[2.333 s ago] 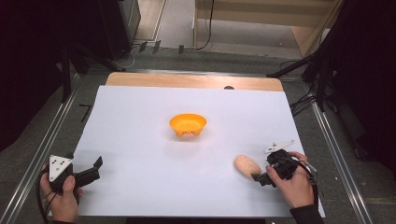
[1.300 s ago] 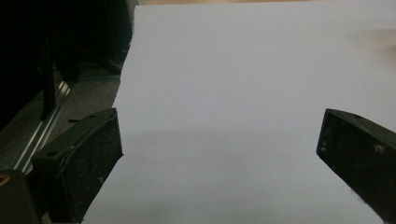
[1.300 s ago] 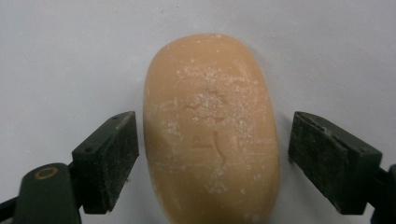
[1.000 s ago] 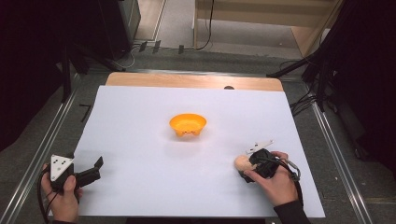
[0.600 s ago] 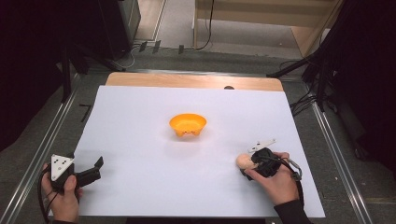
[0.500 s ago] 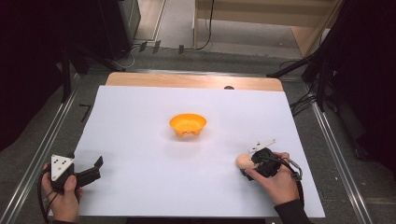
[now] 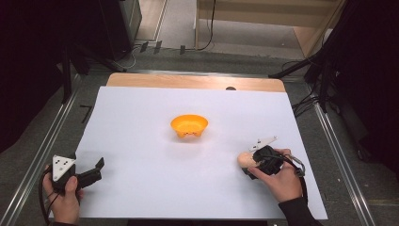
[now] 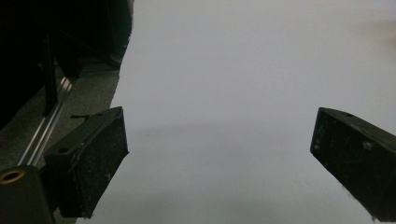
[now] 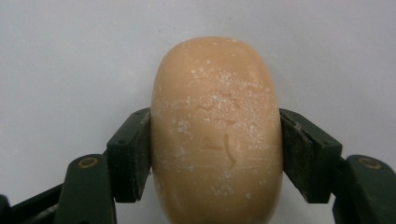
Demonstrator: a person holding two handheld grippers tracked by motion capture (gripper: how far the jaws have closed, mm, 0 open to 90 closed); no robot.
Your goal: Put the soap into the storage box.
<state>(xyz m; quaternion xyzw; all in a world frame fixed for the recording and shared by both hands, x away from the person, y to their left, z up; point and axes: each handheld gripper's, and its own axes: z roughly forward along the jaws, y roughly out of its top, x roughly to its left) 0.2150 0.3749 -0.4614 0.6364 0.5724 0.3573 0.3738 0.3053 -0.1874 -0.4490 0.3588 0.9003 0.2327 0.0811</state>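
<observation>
A tan oval bread roll (image 7: 244,159) lies on the white sheet (image 7: 141,141) at the right front. My right gripper (image 7: 249,165) is shut on it. In the right gripper view the roll (image 9: 217,116) sits between the two black pads (image 9: 133,154), which press on both its sides. My left gripper (image 7: 96,170) rests at the front left corner of the sheet, held by a hand. In the left gripper view, my left gripper (image 8: 219,154) is wide open over bare white sheet with nothing between its jaws. An orange bowl (image 7: 189,126) stands in the middle of the sheet.
The white sheet covers most of the table, with a wooden strip (image 7: 195,82) bare at the far edge. Metal rails (image 7: 51,136) run along both sides. Cables and dark stands (image 7: 324,75) lie on the floor beyond the right far corner.
The right hand has come in to the left onto the roll, which now sits between its jaws. Over the last half second nothing has visibly moved. The left gripper has stayed put.
</observation>
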